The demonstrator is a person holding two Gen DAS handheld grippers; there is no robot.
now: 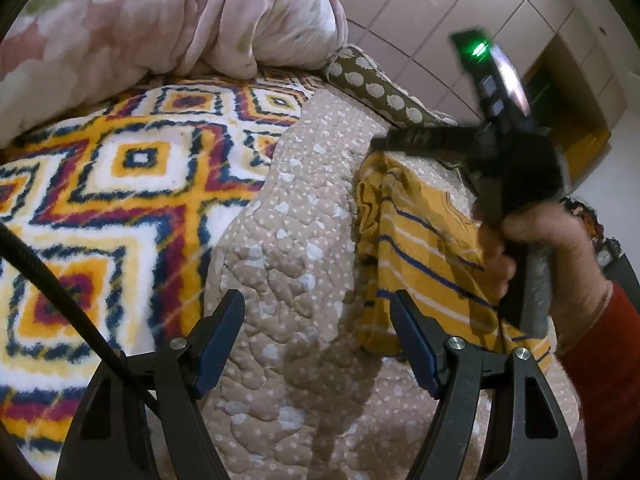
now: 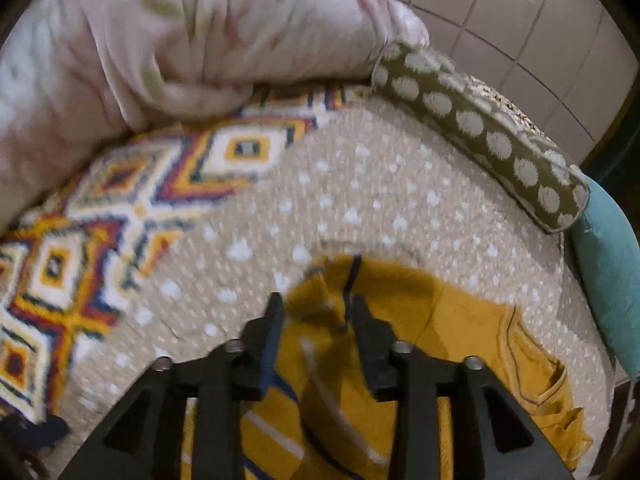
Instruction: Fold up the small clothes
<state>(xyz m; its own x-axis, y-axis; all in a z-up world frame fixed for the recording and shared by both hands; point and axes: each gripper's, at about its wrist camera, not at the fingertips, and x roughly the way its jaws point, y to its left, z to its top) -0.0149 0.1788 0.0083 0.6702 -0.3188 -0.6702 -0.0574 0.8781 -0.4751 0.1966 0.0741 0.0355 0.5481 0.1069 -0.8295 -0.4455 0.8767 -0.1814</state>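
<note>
A small mustard-yellow garment with blue and white stripes lies on the beige dotted quilt. In the left wrist view my left gripper is open and empty, just left of the garment's near edge. My right gripper shows there held in a hand above the garment's far edge. In the right wrist view the right gripper has its fingers partly apart with bunched yellow fabric between them; whether it grips is unclear. The plain yellow part spreads to the right.
A fleece blanket with orange, red and navy diamonds covers the bed's left side. A pink puffy duvet is heaped at the back. An olive bolster with white spots and a teal cushion line the right edge by the tiled wall.
</note>
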